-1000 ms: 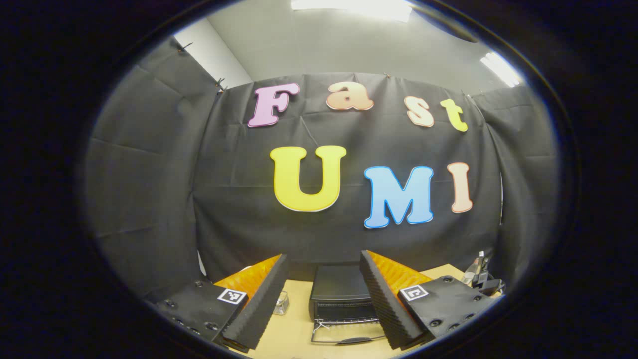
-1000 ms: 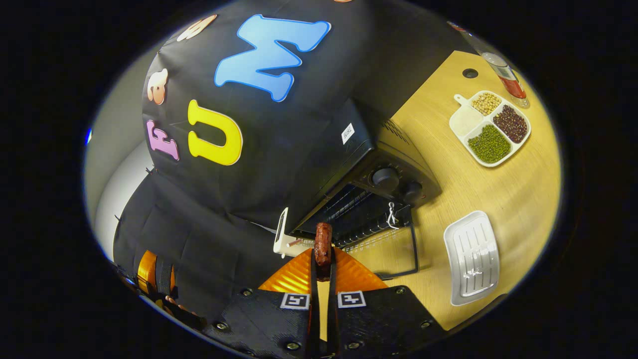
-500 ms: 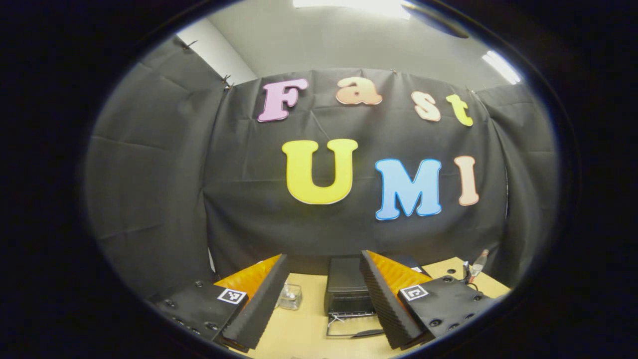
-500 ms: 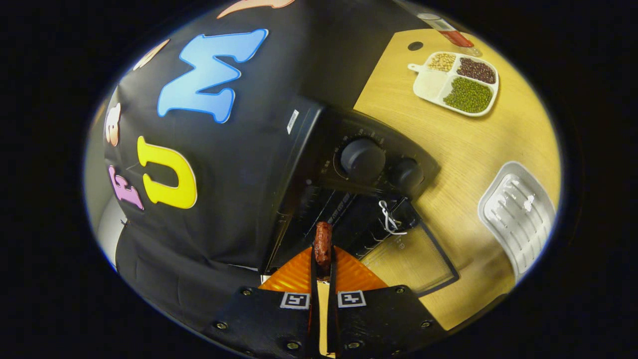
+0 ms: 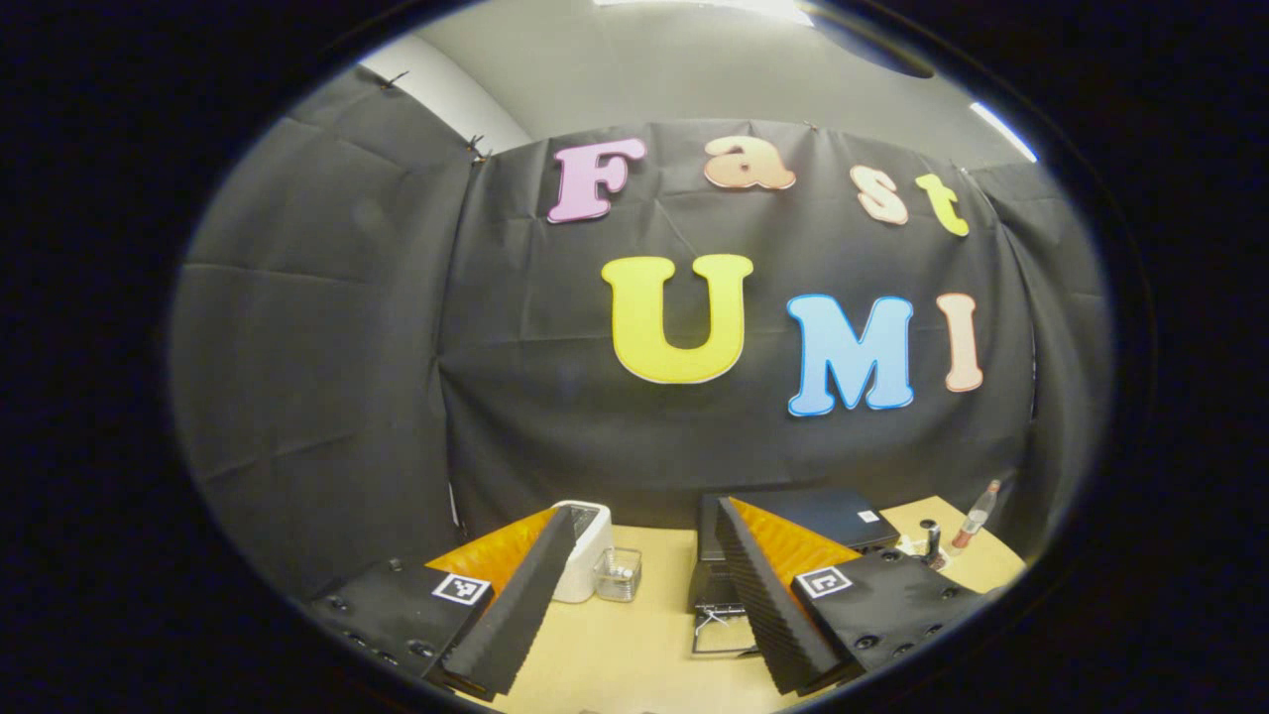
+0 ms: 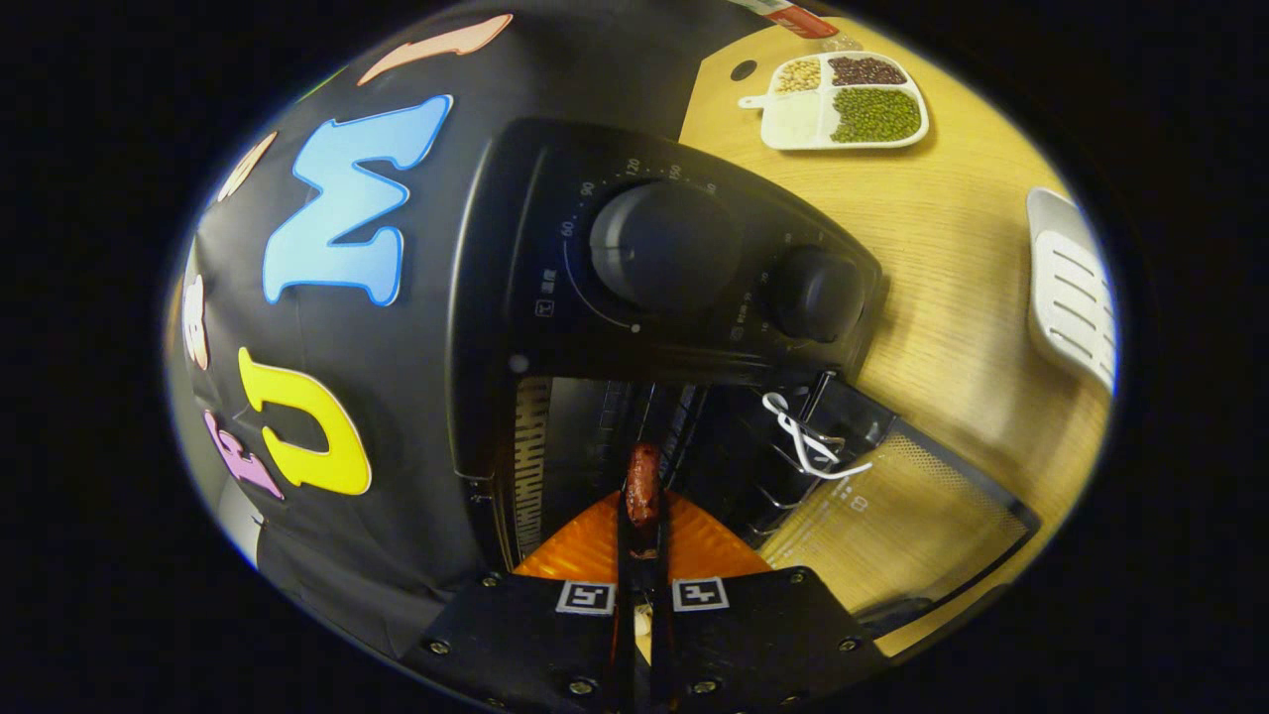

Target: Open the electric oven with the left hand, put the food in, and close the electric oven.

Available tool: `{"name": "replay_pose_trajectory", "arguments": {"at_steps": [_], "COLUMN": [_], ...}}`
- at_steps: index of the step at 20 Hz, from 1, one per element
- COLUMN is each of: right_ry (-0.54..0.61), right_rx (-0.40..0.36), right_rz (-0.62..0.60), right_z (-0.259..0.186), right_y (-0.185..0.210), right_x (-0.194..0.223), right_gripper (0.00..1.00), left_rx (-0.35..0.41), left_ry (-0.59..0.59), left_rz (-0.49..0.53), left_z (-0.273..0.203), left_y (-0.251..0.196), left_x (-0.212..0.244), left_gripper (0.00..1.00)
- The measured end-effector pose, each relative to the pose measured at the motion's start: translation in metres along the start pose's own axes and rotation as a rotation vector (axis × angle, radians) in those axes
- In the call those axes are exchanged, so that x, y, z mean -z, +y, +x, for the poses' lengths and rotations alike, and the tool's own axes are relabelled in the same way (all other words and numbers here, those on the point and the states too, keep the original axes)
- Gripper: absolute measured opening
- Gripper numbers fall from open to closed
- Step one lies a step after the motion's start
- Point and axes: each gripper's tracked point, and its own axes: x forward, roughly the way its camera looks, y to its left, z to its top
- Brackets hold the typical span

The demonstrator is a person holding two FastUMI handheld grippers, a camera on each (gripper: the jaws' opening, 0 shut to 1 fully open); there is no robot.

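The black electric oven [image 6: 555, 248] stands tilted in the right gripper view, its two knobs [image 6: 662, 248] up close and its glass door [image 6: 892, 516] folded down onto the wooden table [image 6: 952, 258]. My right gripper [image 6: 642, 501] is shut on a brown sausage [image 6: 642, 483], whose tip sits at the mouth of the oven's dark cavity. In the left gripper view, the left gripper [image 5: 634, 595] is held high and open with nothing between its fingers. Far below it stands the oven [image 5: 793, 511] with its door [image 5: 722, 635] down.
A white divided tray [image 6: 843, 99] of beans sits at the table's far side, with a bottle behind it. A white ribbed plate [image 6: 1071, 288] lies to the right of the oven. A white box [image 5: 585, 540] and a small clear container [image 5: 617, 575] stand left of the oven.
My right gripper has carried the sausage closer, from in front of the oven to its opening. The left gripper has drawn back and swung, so the oven looks smaller and farther right.
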Motion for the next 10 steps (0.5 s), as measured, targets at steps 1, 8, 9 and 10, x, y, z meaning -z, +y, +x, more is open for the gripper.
{"name": "replay_pose_trajectory", "arguments": {"at_steps": [1,8,9,10], "right_ry": [-0.005,0.095,0.116,0.135], "right_rx": [0.023,0.101,0.118,0.129], "right_rz": [0.001,-0.061,-0.087,-0.103], "right_z": [0.006,0.007,0.003,-0.003], "right_y": [-0.002,-0.007,-0.006,-0.006], "right_x": [0.001,0.016,0.017,0.017], "right_gripper": [0.08,0.34,0.53,0.68], "left_rx": [0.002,0.016,0.020,0.024], "left_ry": [0.003,-0.003,-0.001,0.007], "left_rz": [0.003,0.000,-0.002,-0.003], "left_z": [0.003,0.016,0.020,0.025], "left_y": [0.000,-0.008,-0.011,-0.012], "left_x": [0.002,0.008,0.012,0.017], "left_gripper": [1.00,1.00,1.00,1.00]}}
